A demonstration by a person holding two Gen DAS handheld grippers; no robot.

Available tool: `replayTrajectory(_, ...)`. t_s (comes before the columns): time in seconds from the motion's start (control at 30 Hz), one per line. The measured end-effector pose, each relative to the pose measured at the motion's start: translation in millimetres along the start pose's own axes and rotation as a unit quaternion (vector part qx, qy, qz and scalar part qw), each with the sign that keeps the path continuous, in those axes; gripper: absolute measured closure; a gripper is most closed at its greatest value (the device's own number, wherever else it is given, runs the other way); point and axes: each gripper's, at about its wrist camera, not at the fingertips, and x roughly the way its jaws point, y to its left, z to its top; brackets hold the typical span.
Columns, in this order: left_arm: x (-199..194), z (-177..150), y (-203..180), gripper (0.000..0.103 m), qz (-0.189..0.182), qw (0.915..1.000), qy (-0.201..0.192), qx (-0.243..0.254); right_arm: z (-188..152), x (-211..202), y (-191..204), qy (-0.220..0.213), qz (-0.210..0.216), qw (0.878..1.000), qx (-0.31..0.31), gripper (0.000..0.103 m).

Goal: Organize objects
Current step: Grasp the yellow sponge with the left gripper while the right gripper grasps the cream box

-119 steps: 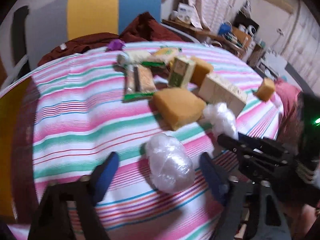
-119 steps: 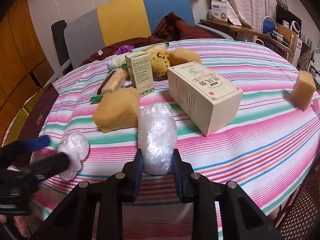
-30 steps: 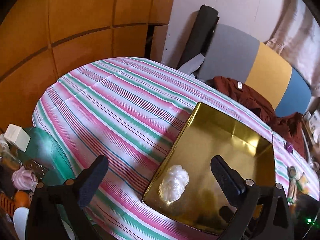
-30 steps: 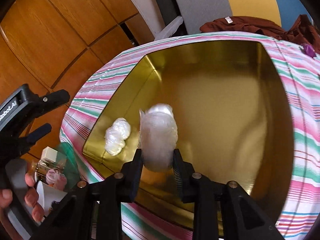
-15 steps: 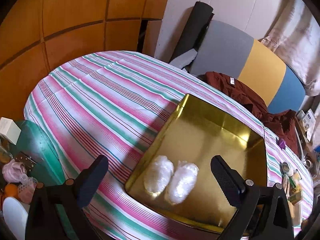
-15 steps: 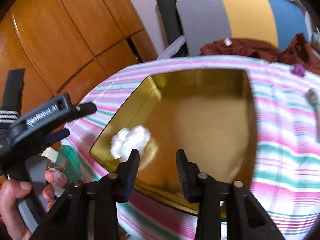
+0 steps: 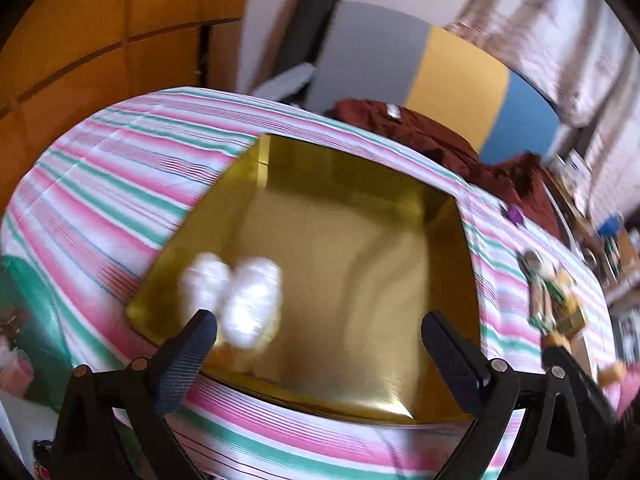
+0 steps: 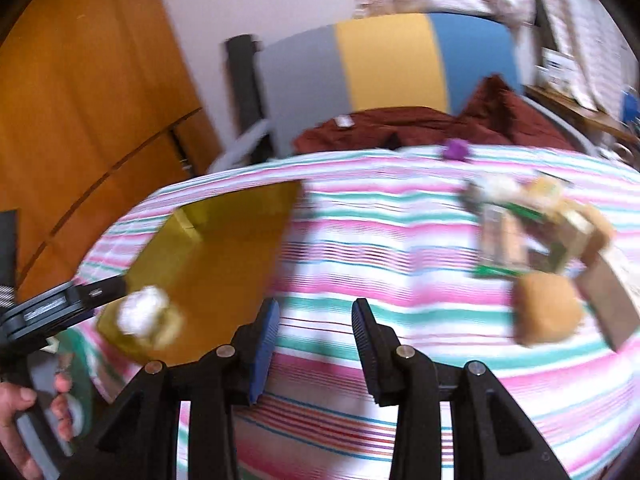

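Left wrist view: the left gripper (image 7: 318,342) hangs wide apart and empty above the gold tray (image 7: 360,280), where two plastic-wrapped bundles (image 7: 236,294) lie side by side near its corner, blurred.

Right wrist view: the right gripper (image 8: 314,338) is parted, empty, over the striped tablecloth (image 8: 380,240); what looks like a sponge (image 8: 546,308) sits right.

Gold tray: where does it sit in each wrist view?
Left wrist: gold tray fills the centre, two white plastic bundles in its near-left corner.
Right wrist: tray at left-centre, partly cut by the left tool.
Shared landmark: grey-yellow-blue chair back behind the table.
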Motion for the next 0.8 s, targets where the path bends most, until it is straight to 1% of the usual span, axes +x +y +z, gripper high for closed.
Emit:
replayTrajectory(0.1, 0, -9, -20, 0.0, -0.016, 0.9995, 0.006, 0.028, -5, -8, -44, 0.003, -0.042, 0.999, 0.026, 0.065)
replayTrajectory(0.13, 0, -11, -26, 0.0, -0.022, 0.9991, 0.007, 0.036, -7, -13, -62, 0.003, -0.063, 0.997, 0.035, 0.065)
replayTrajectory(0.2, -1, -18, -40, 0.0, -0.034, 0.9977, 0.007, 0.058, -9, -21, -89, -0.002, -0.087, 0.995, 0.047, 0.065)
replayTrajectory(0.23, -1, -21, -45, 0.0, -0.039, 0.9969, 0.007, 0.068, -11, -27, -107, -0.005, -0.107, 0.993, 0.054, 0.065)
replayTrajectory(0.3, -2, -28, -58, 0.0, -0.049, 0.995, 0.008, 0.087, -10, -37, -132, -0.011, -0.132, 0.989, 0.064, 0.065)
replayTrajectory(0.37, -3, -35, -69, 0.0, -0.061, 0.9929, 0.009, 0.102, -7, -50, -161, -0.02, -0.167, 0.983, 0.073, 0.063)
replayTrajectory(0.43, -5, -42, -80, 0.0, -0.073, 0.9904, 0.012, 0.116, -2, -58, -183, -0.03, -0.189, 0.978, 0.078, 0.06)
replayTrajectory(0.47, -5, -45, -85, 0.0, -0.078, 0.989, 0.014, 0.125, -1, -64, -198, -0.038, -0.197, 0.976, 0.083, 0.058)
replayTrajectory(0.53, -5, -50, -95, 0.0, -0.085, 0.9858, 0.018, 0.143, 4, -67, -218, -0.042, -0.193, 0.976, 0.09, 0.049)
replayTrajectory(0.67, -4, -62, -109, 0.0, -0.083, 0.9819, 0.026, 0.169, 6, -57, -245, -0.015, -0.177, 0.979, 0.096, 0.046)
replayTrajectory(0.7, -5, -65, -112, 0.0, -0.083, 0.981, 0.027, 0.173, 6, -56, -248, -0.02, -0.179, 0.98, 0.085, 0.046)
replayTrajectory(0.8, -9, -71, -118, 0.0, -0.088, 0.978, 0.027, 0.187, 8, -50, -247, -0.012, -0.19, 0.981, 0.049, 0.043)
